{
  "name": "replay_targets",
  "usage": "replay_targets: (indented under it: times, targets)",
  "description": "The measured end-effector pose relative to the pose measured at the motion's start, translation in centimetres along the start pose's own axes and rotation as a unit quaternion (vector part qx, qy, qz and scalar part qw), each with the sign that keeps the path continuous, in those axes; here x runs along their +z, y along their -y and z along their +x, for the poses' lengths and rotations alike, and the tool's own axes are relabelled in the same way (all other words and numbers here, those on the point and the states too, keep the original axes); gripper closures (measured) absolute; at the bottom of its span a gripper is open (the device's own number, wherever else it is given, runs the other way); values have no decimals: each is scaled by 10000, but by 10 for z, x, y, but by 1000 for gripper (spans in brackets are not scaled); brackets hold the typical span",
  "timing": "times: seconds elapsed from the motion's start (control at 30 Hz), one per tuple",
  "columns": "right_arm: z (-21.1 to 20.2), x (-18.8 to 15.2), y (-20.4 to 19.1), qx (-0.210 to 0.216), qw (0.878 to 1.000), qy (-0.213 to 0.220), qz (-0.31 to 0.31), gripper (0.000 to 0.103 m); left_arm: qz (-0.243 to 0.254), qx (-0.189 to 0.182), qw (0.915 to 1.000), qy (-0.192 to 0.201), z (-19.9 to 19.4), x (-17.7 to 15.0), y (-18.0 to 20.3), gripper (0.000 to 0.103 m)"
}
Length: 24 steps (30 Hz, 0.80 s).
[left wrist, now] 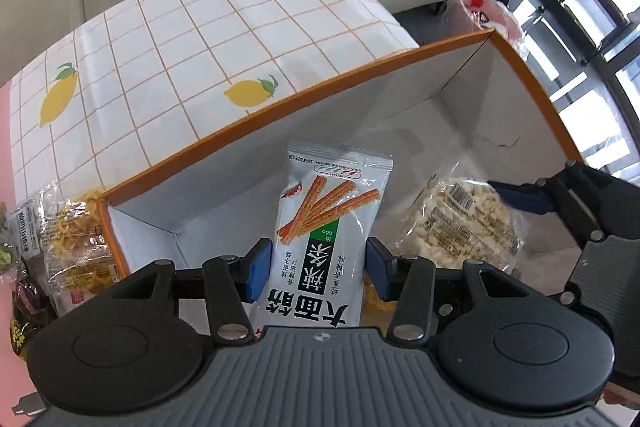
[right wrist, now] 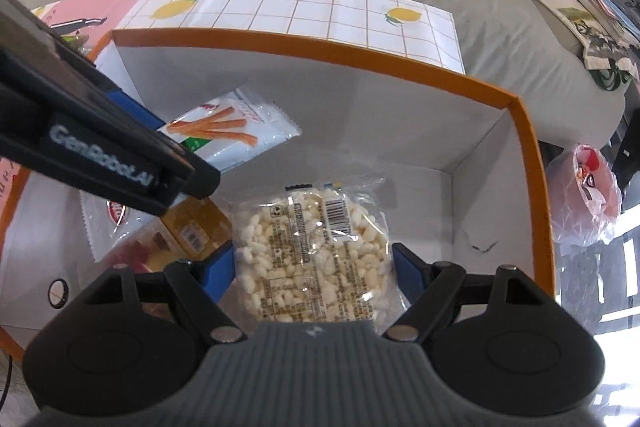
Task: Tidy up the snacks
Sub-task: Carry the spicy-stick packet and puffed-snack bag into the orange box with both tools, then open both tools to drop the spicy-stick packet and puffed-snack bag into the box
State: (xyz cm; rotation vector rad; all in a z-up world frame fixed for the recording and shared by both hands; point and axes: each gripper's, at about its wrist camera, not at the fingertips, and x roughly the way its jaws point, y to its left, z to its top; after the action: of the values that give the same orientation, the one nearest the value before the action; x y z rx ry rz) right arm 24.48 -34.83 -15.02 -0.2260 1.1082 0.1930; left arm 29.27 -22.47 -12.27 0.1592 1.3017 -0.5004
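A: Right, what is the left gripper [left wrist: 318,267] carrying?

B: I have it clamped on a stick-snack packet [left wrist: 326,227], silver-white with orange sticks printed on it. Both blue pads [left wrist: 256,267] press its sides, so the jaws sit narrow. The packet hangs inside the box [left wrist: 280,107], the one with the orange rim and white walls.

A: And the right gripper [right wrist: 312,267]?

B: I hold a clear bag of puffed-rice cake [right wrist: 312,255] in it. The pads meet the bag on both sides, so the jaws stand wide around it. It too is over the inside of the box, near the right wall.

A: Are the 2 snacks touching?

B: No. In the right view the packet [right wrist: 236,131] sits up and to the left of the rice cake, apart from it, with the left gripper's black arm crossing between.

A: Anything already on the box floor?

B: Yes, a yellow pack [right wrist: 192,227] and a clear wrapper with a red logo [right wrist: 116,215] lie at the left, under the left gripper.

A: And outside the box?

B: I see a noodle-snack bag [left wrist: 76,239] just beside the left wall, on a lemon-print cloth [left wrist: 160,59]. A red-and-clear plastic bag [right wrist: 588,195] sits beyond the right wall.
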Motion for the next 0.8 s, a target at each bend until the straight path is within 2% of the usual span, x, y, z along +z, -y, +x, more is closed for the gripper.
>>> replay_targets:
  times: [0.27,0.37,0.5,0.57,0.63,0.8]
  targets:
    - [7,2,-1,-31,10000,-20,-68,24,83,176,9997,-153,13,-1,-4,45]
    - [9,3,-1,-69,9999,-83,-66,24,107,173,9997,-94,9,-3,-4,38]
    - [9,3,0,-123,9998,-159,1,23,95,88,9999,17,-2,-5,-2,33]
    - [5,3,0,-179,9997,-144,40,17,111,85,9999,82,-10,-7,0,26]
    - [-1,4,0,-224,9996,-122,82,12,124,101,9998,146,-18,-11,1,26]
    - [-18,3,-3,-366,9992,-102,102,11,103,7,9994,341,-43,-24,-1,26]
